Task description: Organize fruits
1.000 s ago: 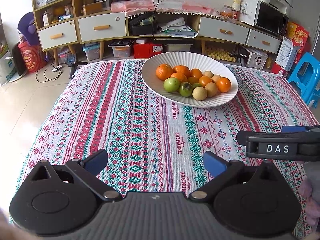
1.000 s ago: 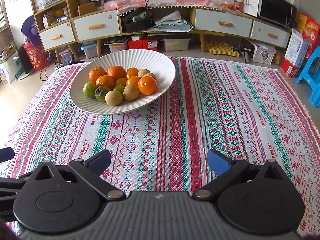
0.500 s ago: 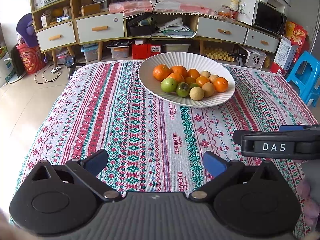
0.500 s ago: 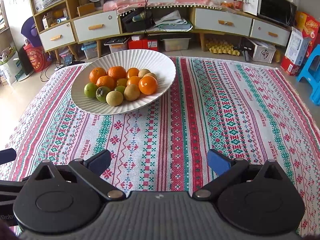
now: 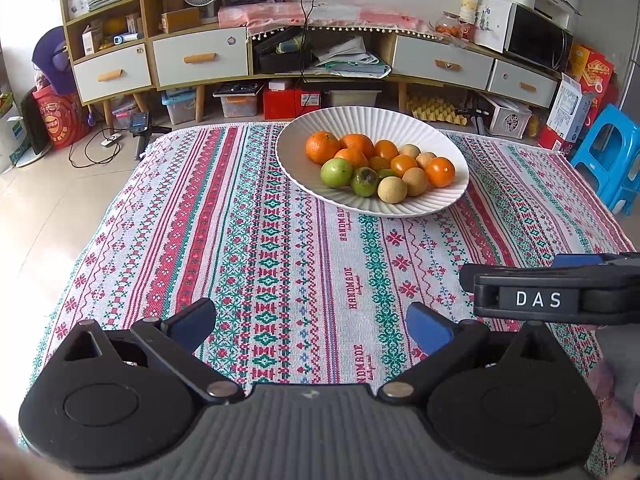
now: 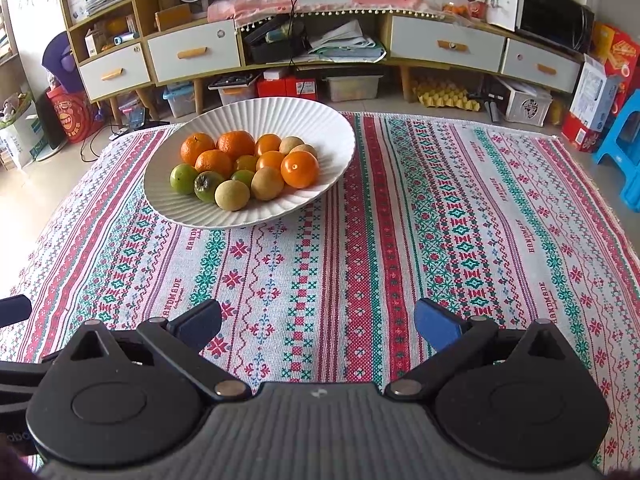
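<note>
All fruits [image 6: 244, 168] are seen piled in the bowl [image 6: 320, 120]; both tools [image 5: 310, 324] [image 6: 318, 326] are held apart, empty, near of it; stage undetermined.

Over that second the left gripper [image 5: 310, 324] swung a little to its left, so the white bowl [image 5: 384, 122] of fruit slid rightward and slightly lower in its view, and the right gripper [image 5: 536, 296] beside it sat a touch lower. The right gripper's own camera crept closer, the bowl [image 6: 276, 114] sinking a little toward the fingers
</note>
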Available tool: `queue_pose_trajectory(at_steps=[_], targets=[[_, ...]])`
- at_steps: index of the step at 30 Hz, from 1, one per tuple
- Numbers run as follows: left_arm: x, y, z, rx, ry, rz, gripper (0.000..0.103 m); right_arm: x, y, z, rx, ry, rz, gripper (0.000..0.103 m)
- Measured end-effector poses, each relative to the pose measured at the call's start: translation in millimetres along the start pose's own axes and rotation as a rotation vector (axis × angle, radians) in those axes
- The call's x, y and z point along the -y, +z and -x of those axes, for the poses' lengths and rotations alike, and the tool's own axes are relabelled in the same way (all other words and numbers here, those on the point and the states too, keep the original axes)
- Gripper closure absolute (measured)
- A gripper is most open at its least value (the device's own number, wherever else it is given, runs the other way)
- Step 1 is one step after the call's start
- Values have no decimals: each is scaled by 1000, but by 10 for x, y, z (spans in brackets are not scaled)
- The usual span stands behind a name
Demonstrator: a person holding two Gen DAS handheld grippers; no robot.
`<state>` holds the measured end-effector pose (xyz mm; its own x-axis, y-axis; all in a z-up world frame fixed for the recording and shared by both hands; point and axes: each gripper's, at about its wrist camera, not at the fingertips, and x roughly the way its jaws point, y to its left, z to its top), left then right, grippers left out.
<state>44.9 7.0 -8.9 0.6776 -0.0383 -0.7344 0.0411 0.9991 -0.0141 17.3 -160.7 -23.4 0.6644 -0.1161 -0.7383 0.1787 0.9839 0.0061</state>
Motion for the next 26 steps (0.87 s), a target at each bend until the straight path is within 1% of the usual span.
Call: queue_pose_trajectory(at_steps=[19,26], targets=[[23,14,13,3,-2,-7,0,-20,7,12,3,-2,-9,0],[6,8,-25,-13,-4,-3,0,-16,-4,4,1,-3,-6,0]])
